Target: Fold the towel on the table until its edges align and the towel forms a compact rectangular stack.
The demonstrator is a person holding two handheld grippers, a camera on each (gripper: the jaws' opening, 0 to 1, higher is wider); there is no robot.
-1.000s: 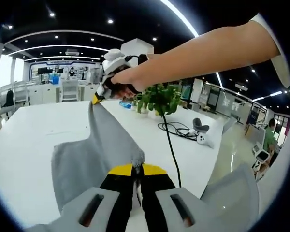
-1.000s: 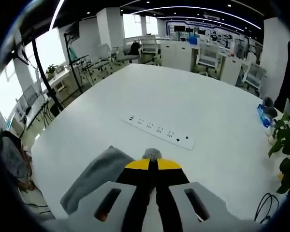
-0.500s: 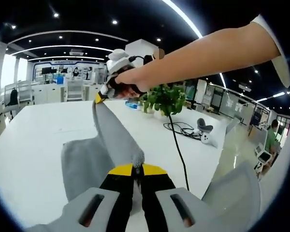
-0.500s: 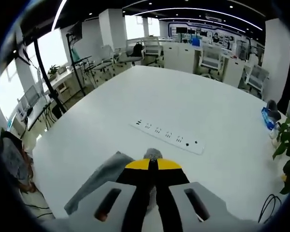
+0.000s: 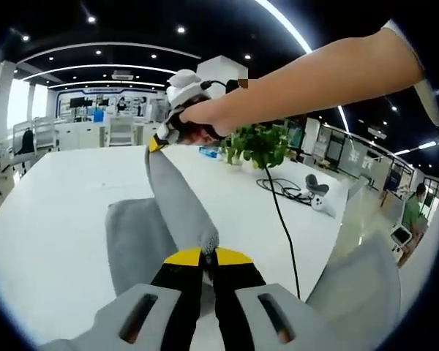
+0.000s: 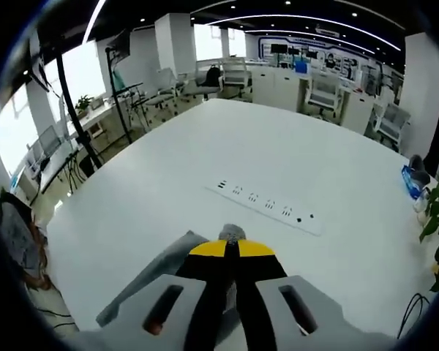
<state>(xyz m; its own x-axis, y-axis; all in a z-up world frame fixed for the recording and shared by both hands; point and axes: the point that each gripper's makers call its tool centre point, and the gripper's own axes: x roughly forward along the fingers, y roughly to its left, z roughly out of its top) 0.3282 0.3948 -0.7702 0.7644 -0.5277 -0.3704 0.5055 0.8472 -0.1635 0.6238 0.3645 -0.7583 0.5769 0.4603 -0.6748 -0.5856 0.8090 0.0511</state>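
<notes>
Both claws are clamped on the grey towel [image 5: 157, 234]: my left claw [image 5: 208, 254] and right claw [image 6: 230, 246] hold corners above the white worktop [image 6: 278, 161]. I judge the fold half-carried, edges unaligned.

No text, label, brand, number or sign can be read in either view. The screens and panels on the far wall of the room are too small and blurred to make out any lettering. The white power strip [image 6: 267, 208] lying on the counter [image 6: 336, 168] shows only its sockets and dark marks, with no legible print. The blue packet [image 6: 413, 180] near the counter's far edge carries some pattern, but it is too small to read.
</notes>
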